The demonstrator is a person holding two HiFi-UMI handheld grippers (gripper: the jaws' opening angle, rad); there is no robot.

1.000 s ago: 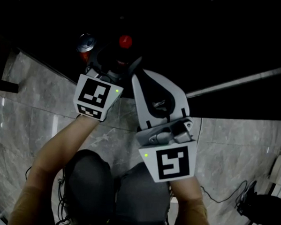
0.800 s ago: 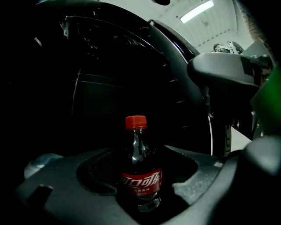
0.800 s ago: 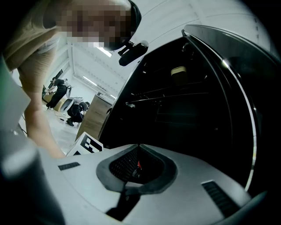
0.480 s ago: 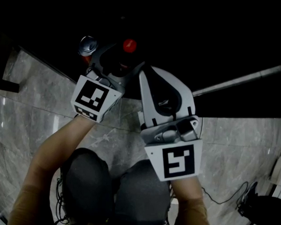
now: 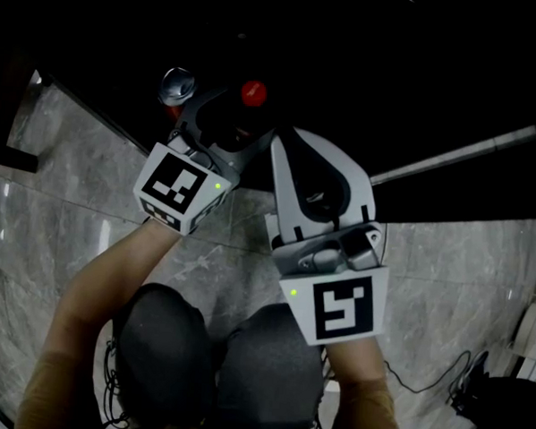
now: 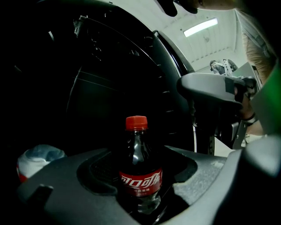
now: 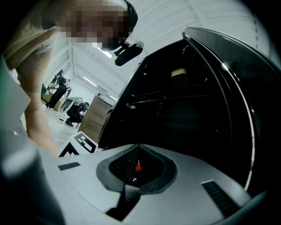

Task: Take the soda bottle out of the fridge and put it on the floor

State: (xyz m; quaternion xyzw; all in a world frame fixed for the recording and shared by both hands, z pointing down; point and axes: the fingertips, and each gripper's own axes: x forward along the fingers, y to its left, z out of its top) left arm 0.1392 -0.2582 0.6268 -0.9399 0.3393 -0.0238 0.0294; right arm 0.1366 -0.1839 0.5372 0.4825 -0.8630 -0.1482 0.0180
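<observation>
Left gripper (image 6: pixel 139 193) clamps the upright bottle (image 6: pixel 139 169); right gripper (image 7: pixel 138 169) has its jaws pressed together, empty

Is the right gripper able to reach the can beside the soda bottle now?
Probably not: the left gripper, holding the soda bottle, blocks the can, and the right gripper is shut.

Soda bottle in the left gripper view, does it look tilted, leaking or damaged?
Nothing stands out: the soda bottle stands upright between the left hand-held gripper's jaws, red cap on, no spill visible.
</observation>
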